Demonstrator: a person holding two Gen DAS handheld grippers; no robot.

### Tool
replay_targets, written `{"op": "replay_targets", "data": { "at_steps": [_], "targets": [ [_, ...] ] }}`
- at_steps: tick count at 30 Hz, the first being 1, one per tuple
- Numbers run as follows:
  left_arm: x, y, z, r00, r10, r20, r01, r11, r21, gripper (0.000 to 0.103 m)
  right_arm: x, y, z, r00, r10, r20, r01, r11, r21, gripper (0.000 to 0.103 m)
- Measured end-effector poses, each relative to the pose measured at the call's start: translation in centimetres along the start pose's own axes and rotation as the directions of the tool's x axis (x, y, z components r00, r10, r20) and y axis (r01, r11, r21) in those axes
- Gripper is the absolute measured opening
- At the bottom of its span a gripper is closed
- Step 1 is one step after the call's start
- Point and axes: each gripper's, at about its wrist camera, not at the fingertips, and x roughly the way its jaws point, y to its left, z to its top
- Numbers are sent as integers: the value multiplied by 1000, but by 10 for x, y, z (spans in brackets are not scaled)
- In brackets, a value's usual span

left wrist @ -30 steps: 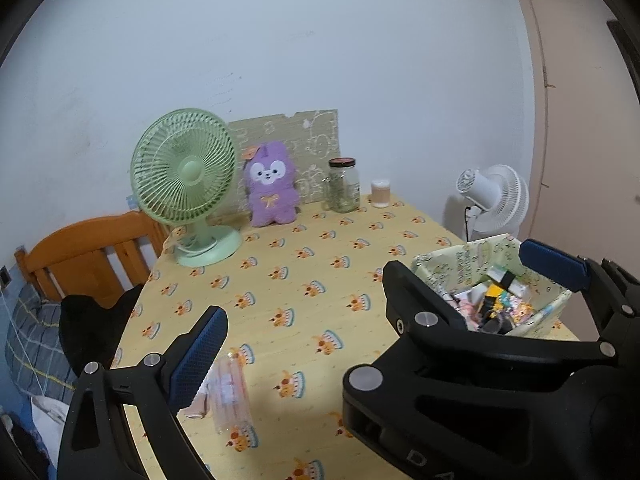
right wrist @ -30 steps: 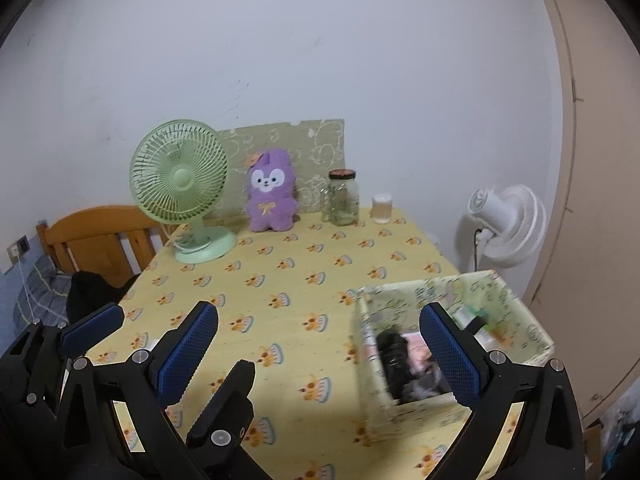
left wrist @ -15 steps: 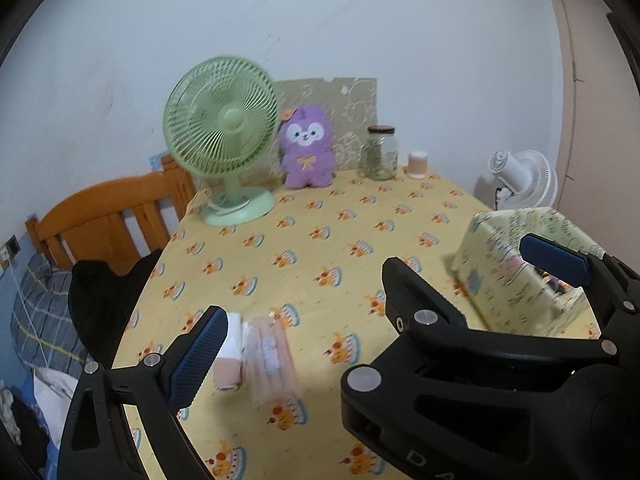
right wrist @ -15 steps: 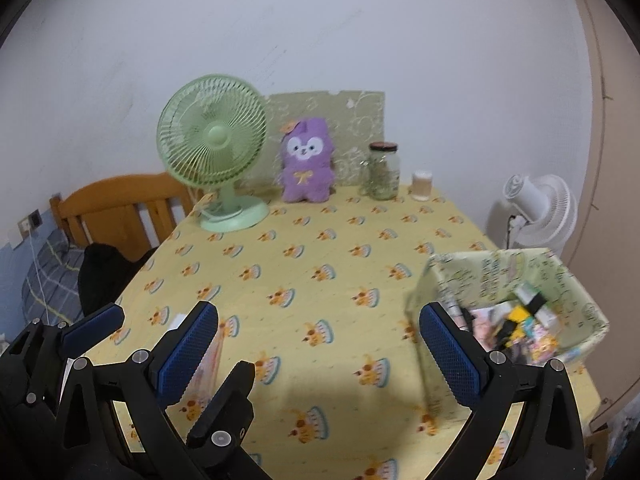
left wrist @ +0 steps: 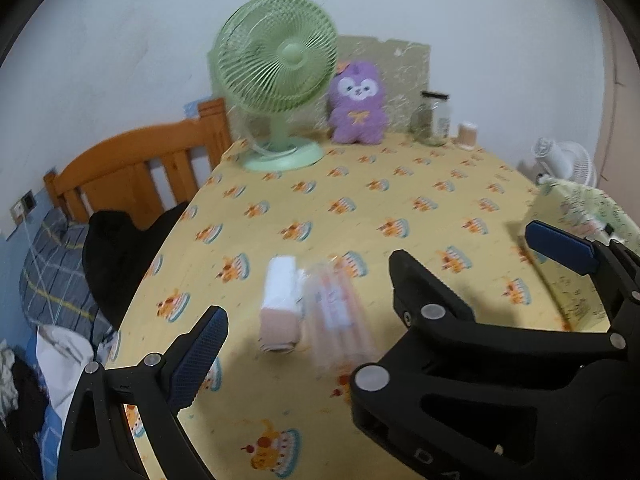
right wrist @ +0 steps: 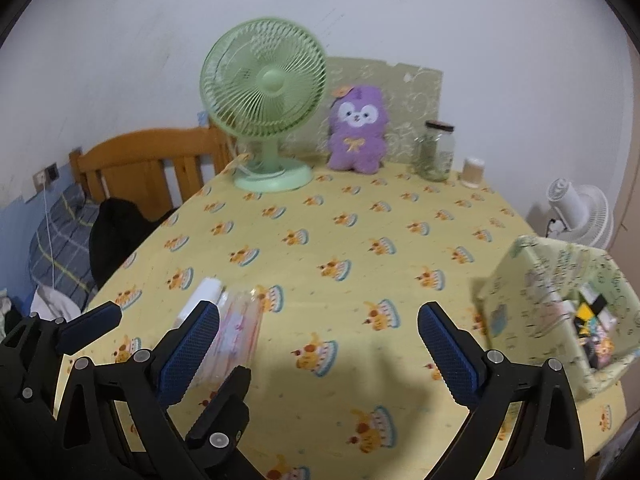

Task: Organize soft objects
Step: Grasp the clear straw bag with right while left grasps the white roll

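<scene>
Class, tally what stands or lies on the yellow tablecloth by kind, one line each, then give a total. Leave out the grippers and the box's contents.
Fans: 1, green fan
Plush toys: 1, purple plush
Jars and cups: 2, glass jar, small cup
Soft packets: 2, white-and-pink bundle, clear packet
Boxes: 1, fabric box
Total: 7

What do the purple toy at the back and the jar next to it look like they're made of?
The purple toy looks like plush fabric: fuzzy, matte, with soft rounded edges. The jar looks like clear glass, since the backing shows through it, with a dark lid, maybe metal or plastic. The blur leaves finer detail open.
</scene>
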Motion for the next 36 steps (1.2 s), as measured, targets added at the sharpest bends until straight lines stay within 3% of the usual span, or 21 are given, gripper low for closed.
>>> {"op": "replay_targets", "data": {
  "at_steps": [9,13,20,25,27,29,36],
  "targets": [
    [22,31,-16,992,83,-92,-91,993,-82,85,41,23,-13,991,56,-123,-62,997,-42,91],
    [27,38,-17,988,115,-104,-123,990,-76,83,52,33,-15,985,92,-147,-98,995,-36,89],
    [43,37,-21,984,102,-146,-115,990,-83,79,78,42,-21,963,137,-231,-148,988,-32,58],
    [47,35,-18,984,89,-155,-102,992,-80,79,85,37,-24,946,194,-261,-189,981,46,48],
    [48,34,-17,985,66,-159,-80,993,-83,79,85,38,-23,941,215,-261,-213,976,36,32],
    [49,32,-15,986,61,-155,-75,994,-83,79,85,36,-22,936,238,-260,-237,971,35,29],
    [61,22,-4,986,84,-143,-92,994,-51,79,80,20,-16,952,196,-233,-192,981,39,27]
  ]
}}
